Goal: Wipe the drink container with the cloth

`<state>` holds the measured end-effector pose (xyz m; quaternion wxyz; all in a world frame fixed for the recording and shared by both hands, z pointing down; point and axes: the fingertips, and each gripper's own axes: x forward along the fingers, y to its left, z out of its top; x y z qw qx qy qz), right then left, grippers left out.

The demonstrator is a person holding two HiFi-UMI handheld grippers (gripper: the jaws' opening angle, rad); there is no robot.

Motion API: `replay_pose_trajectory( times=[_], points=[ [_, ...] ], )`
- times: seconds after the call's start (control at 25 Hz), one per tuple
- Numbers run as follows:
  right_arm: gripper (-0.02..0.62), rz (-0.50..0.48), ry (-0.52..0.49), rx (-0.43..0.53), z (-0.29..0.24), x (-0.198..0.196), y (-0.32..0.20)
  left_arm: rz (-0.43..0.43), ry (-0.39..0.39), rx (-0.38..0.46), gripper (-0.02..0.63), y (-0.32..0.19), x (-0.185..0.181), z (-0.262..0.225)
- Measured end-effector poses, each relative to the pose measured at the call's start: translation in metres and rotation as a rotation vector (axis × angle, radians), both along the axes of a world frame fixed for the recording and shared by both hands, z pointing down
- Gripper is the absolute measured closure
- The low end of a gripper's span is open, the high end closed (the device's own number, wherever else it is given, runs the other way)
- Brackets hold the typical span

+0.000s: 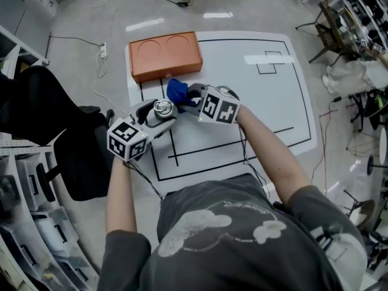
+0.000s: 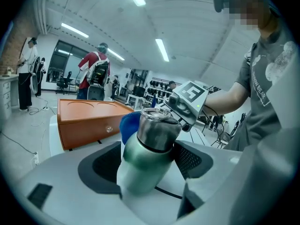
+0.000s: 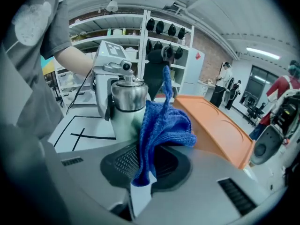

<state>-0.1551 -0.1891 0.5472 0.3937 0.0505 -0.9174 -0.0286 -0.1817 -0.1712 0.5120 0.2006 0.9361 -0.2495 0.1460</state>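
The left gripper (image 1: 154, 117) clamps the metal bottle (image 2: 150, 144) in wide-set jaws, tilted, just in front of the orange box (image 1: 165, 54). The right gripper (image 1: 191, 96) pinches the blue cloth (image 3: 161, 125), which lies against the bottle's side, so wiping looks to be starting, with most of the body left to do. Beneath the box is a white mat (image 1: 267, 114) with black lines, on a grey workshop floor strewn with cables.

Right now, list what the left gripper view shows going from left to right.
From the left: orange box → blue cloth → drink container → right gripper → grey shirt of the person.
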Motion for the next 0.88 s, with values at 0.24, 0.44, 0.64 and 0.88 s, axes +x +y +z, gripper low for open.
replay_pose_trajectory(
  times=[0.24,0.44,0.64,0.88],
  points=[
    [0.552,0.145,-0.06,0.047,-0.013,0.013,0.003,-0.179,0.036,0.06,0.267,0.004,-0.015,-0.015],
    [0.552,0.151,-0.126,0.067,-0.03,0.032,0.016,-0.363,0.039,0.089,0.267,0.022,-0.025,-0.032],
    [0.552,0.108,-0.184,0.075,-0.044,0.059,0.032,-0.595,-0.002,0.088,0.267,0.052,-0.026,-0.031],
    [0.552,0.02,-0.224,0.103,-0.058,0.098,0.057,-0.832,0.015,0.116,0.268,0.095,-0.001,-0.043]
  ],
)
